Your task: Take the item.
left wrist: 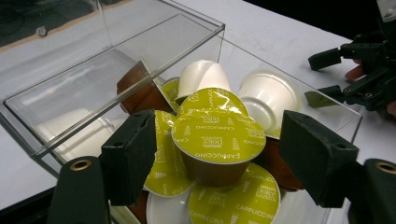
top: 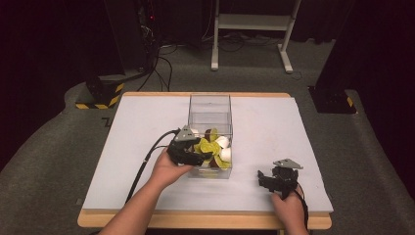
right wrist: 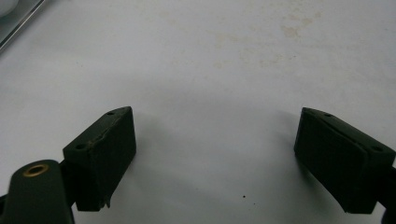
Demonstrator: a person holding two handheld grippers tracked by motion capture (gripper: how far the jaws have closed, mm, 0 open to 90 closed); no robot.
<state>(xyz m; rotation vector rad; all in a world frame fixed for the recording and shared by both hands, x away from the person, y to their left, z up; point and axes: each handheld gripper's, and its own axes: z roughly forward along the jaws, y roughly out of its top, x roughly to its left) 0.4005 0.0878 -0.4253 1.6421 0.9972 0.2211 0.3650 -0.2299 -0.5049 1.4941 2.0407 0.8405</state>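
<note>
High view overhead; left gripper view close on shared clear box (left wrist: 140, 56)

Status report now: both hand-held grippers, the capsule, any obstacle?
Left hand-held gripper open around green capsule, in clear box. Right hand-held gripper open over table. Neighbouring capsules crowd it.

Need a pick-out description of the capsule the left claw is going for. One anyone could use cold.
Start at the clear plastic box in the middle of the white table; coffee capsules are heaped at its near end. The one you want is the topmost capsule between the left claw's open jaws. Its green foil lid, printed CAPPUCCINO, faces up unobstructed, unlike the overlapped or white-bodied capsules around it.
</note>
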